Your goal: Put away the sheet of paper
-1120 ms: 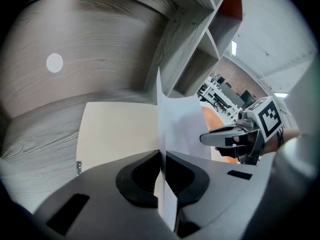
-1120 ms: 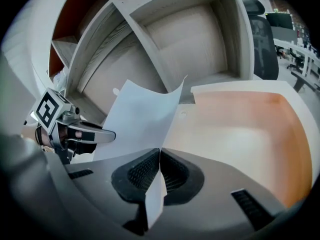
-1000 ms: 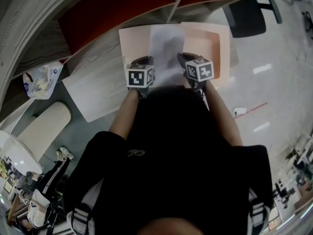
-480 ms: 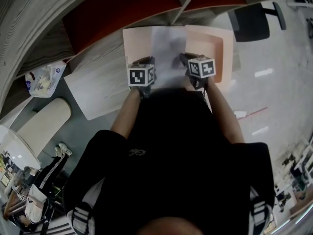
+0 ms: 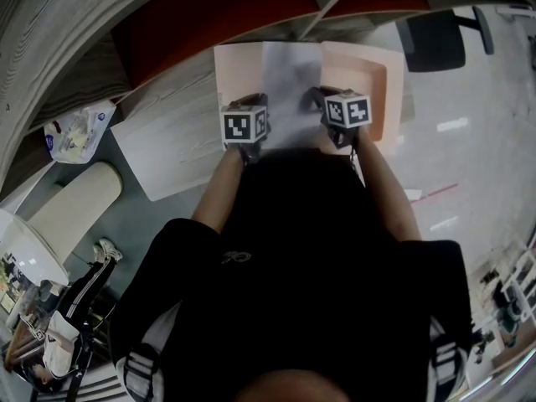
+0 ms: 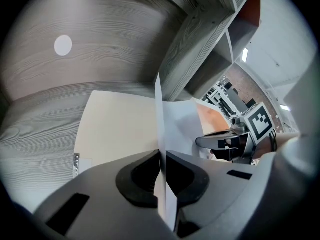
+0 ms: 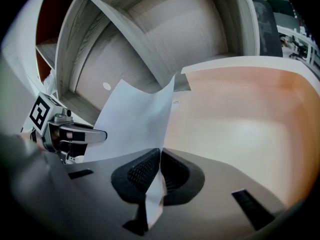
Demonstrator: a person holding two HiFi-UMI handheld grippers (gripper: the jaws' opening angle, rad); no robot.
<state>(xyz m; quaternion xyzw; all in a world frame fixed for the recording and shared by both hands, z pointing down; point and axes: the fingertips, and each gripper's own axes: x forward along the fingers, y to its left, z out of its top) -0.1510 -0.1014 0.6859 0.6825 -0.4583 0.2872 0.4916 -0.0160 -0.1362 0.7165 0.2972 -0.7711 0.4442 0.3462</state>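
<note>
Head view: the sheet of paper (image 5: pixel 289 86) hangs between my two hands, over the open folder (image 5: pixel 373 78) that lies on the desk (image 5: pixel 172 145). My left gripper (image 5: pixel 250 102) has the sheet's left edge and my right gripper (image 5: pixel 323 95) has the right edge, both at the end nearer me.

Left gripper view: jaws fully closed, w/ the sheet edge-on in the pinch. The paper rises thin as a blade, then bows over toward the other hand. The folder's pale flap lies beneath.

Right gripper view: same here, ribbed pads (image 7: pixel 142 170) clamped on the paper, a small crumpled tail poking out below (I've likely dented that corner). The sheet sags across the peach flap.

My read: it weighs next to nothing, is v. floppy and creases easily, and is smooth enough to slide out of a loose pinch. Best held as now, at two edge pts near the corners and kept lightly taut. Pull too hard and it'd prob. tear.
</note>
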